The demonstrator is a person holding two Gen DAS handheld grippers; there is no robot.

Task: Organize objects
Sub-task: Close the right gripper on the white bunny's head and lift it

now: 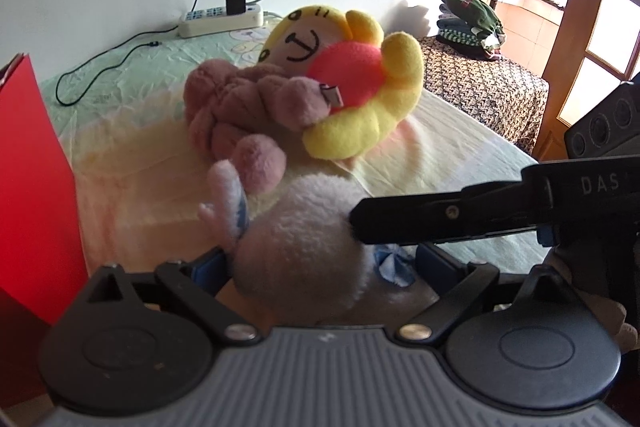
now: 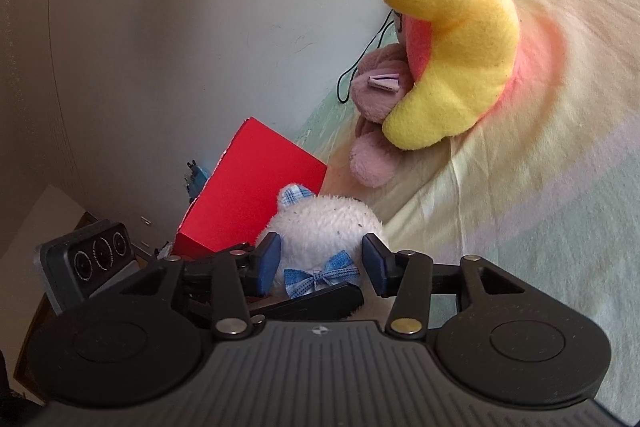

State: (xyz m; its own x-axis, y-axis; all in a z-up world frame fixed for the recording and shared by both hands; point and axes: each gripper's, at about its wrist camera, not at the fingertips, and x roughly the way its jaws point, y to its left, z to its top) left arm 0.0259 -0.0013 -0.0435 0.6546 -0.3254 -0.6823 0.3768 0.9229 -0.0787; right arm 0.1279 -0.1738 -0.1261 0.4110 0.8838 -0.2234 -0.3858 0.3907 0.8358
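**White fleece toy flanked by both hand-held grippers at the bed's edge**

White and fuzzy, the plush toy [image 1: 304, 243] with a blue checked bow [image 2: 320, 277] sits right in front of both tools, at the near edge of the bed [image 1: 440, 163]. The left hand-held gripper [image 1: 320, 263] has its blue pads on either side of the toy's body, pressed into the fleece, so it appears to have hold of it. The right hand-held gripper [image 2: 320, 263] comes in from the left one's right side; its blue pads [image 2: 269, 259] stand either side of the toy, spread about as wide as the body, and whether they actually press on it cannot be told.

Ahead of the left hand-held gripper, farther onto the bed, lie a pink plush [image 1: 240, 107] and a yellow plush with a face [image 1: 360, 75], touching each other. To the left stands a red box [image 1: 36, 187], close beside the white toy. Bare sheet lies open to the right of the yellow plush. At the far wall sits a power strip [image 1: 220, 21] with a cable [image 1: 100, 63] trailing over the sheet.
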